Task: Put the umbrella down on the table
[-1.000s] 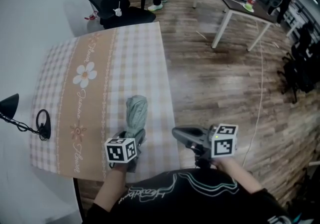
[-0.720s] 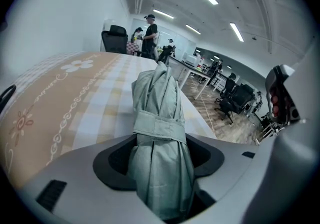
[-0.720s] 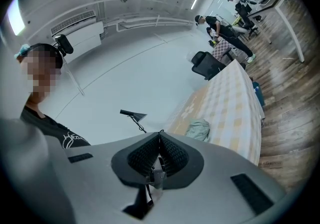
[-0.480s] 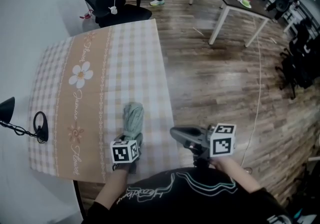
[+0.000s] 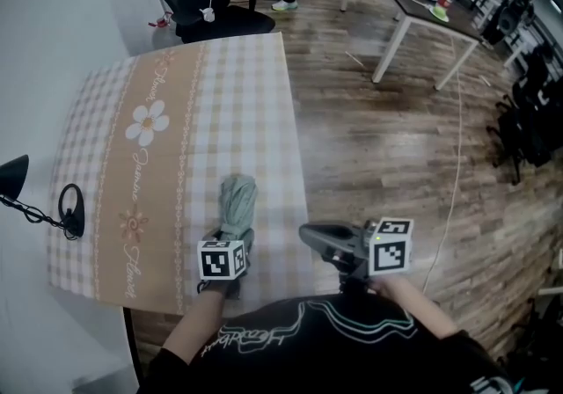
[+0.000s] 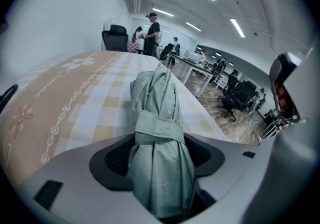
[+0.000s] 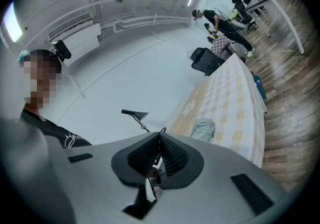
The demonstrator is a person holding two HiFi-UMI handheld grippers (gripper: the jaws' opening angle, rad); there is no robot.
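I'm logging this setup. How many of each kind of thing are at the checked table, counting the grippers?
umbrella: 1
grippers: 2, left gripper and right gripper
lamp: 1
total: 4

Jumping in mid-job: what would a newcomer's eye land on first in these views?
The folded grey-green umbrella, strapped shut, fills the left gripper view. It is clamped between the jaws of the left gripper, over the near right part of the checked table. The right gripper hangs just off that table's right edge above the wooden floor, jaws together and empty.
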